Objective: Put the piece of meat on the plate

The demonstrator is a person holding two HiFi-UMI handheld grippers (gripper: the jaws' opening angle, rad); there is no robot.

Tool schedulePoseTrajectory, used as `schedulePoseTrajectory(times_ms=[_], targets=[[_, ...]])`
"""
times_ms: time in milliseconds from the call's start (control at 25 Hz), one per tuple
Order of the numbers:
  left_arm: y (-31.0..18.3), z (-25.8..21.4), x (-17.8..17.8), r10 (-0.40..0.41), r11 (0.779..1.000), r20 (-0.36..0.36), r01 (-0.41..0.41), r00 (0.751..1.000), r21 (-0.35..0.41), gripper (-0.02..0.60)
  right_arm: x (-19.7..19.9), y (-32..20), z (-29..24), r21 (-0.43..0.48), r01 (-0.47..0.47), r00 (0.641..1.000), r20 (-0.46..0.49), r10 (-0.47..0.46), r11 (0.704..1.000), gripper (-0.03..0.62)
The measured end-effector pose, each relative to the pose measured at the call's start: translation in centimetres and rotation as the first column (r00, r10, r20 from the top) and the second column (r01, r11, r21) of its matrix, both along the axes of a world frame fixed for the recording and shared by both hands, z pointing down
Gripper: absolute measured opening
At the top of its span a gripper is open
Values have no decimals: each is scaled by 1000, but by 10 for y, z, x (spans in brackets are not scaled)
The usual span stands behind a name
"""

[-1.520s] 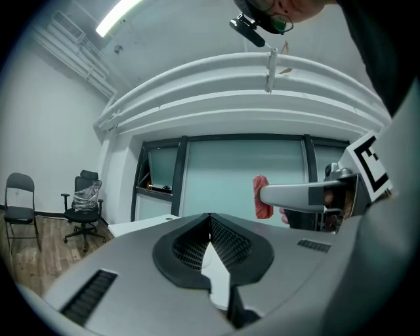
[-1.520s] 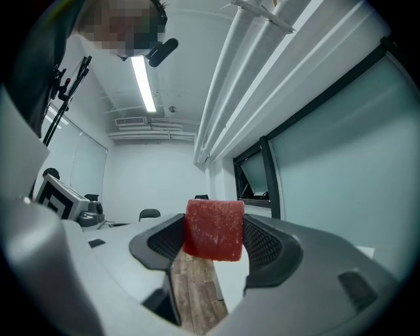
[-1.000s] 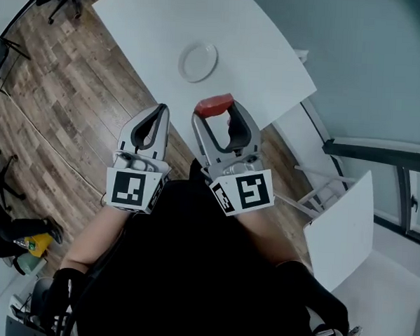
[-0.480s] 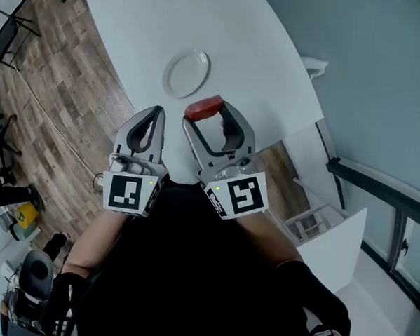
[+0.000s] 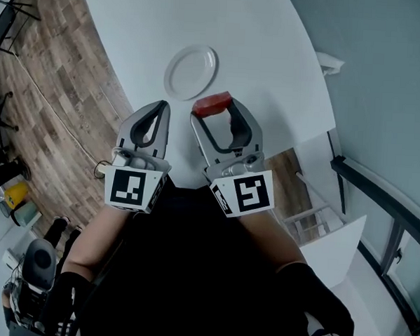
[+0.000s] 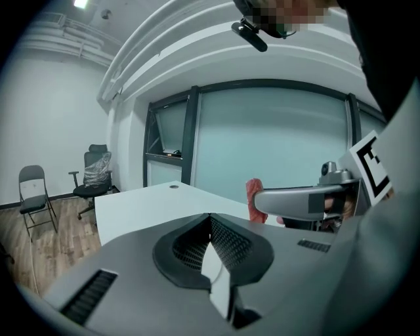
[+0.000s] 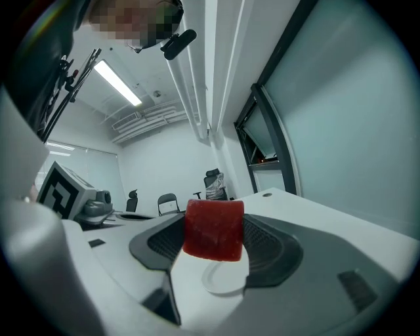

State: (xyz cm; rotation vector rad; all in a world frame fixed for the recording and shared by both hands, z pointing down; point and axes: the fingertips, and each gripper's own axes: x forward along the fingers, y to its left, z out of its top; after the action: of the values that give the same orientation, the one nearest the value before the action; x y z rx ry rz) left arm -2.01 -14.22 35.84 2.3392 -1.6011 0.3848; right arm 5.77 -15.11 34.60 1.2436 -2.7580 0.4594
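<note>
Fingers point(image 7: 270, 252) of right gripper point(image 5: 214, 109) are clamped on the piece of meat point(image 7: 213, 230), one pad on each side face, meat sitting at the jaw tips. Left gripper point(image 5: 159, 107) has its jaws pressed together with nothing between them, idle beside the right one.

Meat location: in the air, carried over the near edge of the white table point(image 5: 265, 54), just short of the plate point(image 5: 191, 72). In the right gripper view the plate rim shows in the jaw gap below the meat, so the line-up looks roughly right but it isn't over the plate centre yet.

Handling, my read:
- red block with rounded top edges, keeps its shape under the pinch, no sag, so fairly firm and probably light (looks more like a foam or rubber prop than real meat)
- surface is matte, no sign of slipping in the pads
- current hold across the two flat sides near mid-height is the sensible one, no need to regrip
- not fragile, a low release should do, but a springy piece may bounce or roll off a shallow rim
- plate looks light and could slide if nudged

Count: 1 piece of meat, 1 plate, 1 table, 2 grippers
</note>
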Motion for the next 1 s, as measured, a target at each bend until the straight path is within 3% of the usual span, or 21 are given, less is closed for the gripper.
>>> schedulePoseTrajectory(times_ms=[440,1000], targets=[[-47,69,-9,52,996,7,-52,999,-70,3,-15,-25,77,-113,-59,994,-98,48,992,278],[-71,123,-21,136,979,-11,-136,991,-152,5,-46,-52,142,-231,-45,976,-216,-6,972,278]])
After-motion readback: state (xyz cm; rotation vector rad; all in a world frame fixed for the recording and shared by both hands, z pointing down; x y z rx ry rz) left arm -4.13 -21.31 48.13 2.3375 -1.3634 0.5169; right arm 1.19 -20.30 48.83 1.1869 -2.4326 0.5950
